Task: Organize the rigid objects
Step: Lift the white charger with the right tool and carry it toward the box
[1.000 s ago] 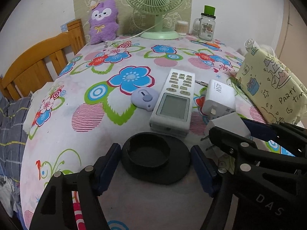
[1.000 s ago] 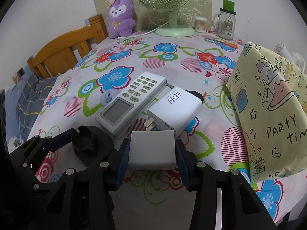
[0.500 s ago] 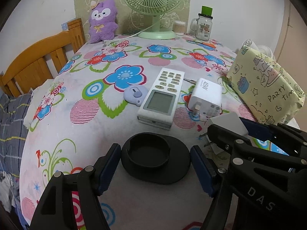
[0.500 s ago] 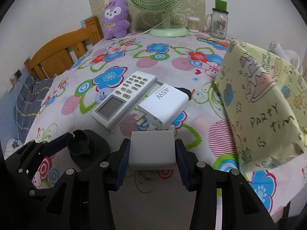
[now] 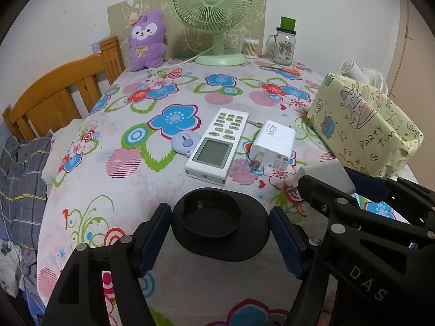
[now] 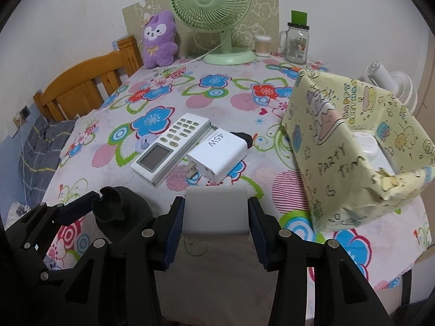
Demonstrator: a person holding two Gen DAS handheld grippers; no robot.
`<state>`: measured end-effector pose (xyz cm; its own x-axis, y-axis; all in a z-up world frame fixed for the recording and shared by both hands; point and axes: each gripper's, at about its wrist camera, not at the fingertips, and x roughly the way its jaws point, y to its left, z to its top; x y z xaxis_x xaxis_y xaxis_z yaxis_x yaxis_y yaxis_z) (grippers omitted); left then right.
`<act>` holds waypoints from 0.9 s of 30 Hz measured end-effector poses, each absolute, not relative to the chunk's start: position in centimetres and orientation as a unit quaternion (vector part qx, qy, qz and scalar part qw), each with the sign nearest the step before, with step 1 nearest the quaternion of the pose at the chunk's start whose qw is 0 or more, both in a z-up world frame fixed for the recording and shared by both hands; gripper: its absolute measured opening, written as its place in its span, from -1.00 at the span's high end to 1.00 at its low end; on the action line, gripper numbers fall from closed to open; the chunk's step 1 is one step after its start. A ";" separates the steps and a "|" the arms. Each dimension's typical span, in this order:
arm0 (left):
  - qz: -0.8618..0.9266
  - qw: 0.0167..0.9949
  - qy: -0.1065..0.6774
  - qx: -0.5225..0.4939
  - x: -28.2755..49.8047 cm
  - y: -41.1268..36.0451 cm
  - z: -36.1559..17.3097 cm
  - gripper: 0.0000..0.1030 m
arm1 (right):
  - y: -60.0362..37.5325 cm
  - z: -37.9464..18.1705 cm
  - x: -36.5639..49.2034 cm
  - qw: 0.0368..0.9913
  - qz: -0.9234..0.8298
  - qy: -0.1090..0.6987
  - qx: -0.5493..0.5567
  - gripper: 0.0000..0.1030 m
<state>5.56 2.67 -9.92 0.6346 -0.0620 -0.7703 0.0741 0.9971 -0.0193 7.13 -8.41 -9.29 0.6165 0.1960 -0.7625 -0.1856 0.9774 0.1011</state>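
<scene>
My left gripper [image 5: 220, 231] is shut on a black round holder [image 5: 220, 229] and holds it above the near edge of the flowered table. My right gripper [image 6: 216, 212] is shut on a white charger block [image 6: 216, 210], which also shows in the left wrist view [image 5: 325, 175]. On the table lie a white remote [image 5: 218, 144], a white 45W charger [image 5: 274, 145] and a small purple tape measure [image 5: 186, 142]. An open box wrapped in yellow party paper [image 6: 359, 146] stands at the right, with a white object inside.
A green fan [image 5: 214, 13], a purple plush toy [image 5: 146, 43], a cotton swab jar [image 5: 251, 47] and a glass mug with a green lid [image 5: 284, 43] stand along the far edge. A wooden bed frame [image 5: 59, 95] is at the left.
Both grippers have pulled back and risen with their objects. The table items look farther away, and the inside of the yellow box has come into the right wrist view.
</scene>
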 end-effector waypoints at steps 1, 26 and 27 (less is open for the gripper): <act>-0.037 0.905 0.424 0.008 5.4 2.6 -9.7 -0.47 | -8.5 -9.1 7.0 0.900 0.106 0.423 0.006 0.05; -0.036 0.922 0.384 0.025 4.4 -0.8 -3.6 -0.47 | -11.7 -3.2 6.1 0.917 0.093 0.388 0.007 0.05; -0.038 0.923 0.382 0.027 4.3 -1.1 -3.4 -0.47 | -11.9 -2.9 6.2 0.918 0.092 0.385 0.008 0.05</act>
<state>4.33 -1.06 -3.36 0.7057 -0.0489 -0.7068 0.0901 0.9957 0.0211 6.16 -11.88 -2.93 0.6864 0.1746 -0.7059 -0.1625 0.9830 0.0851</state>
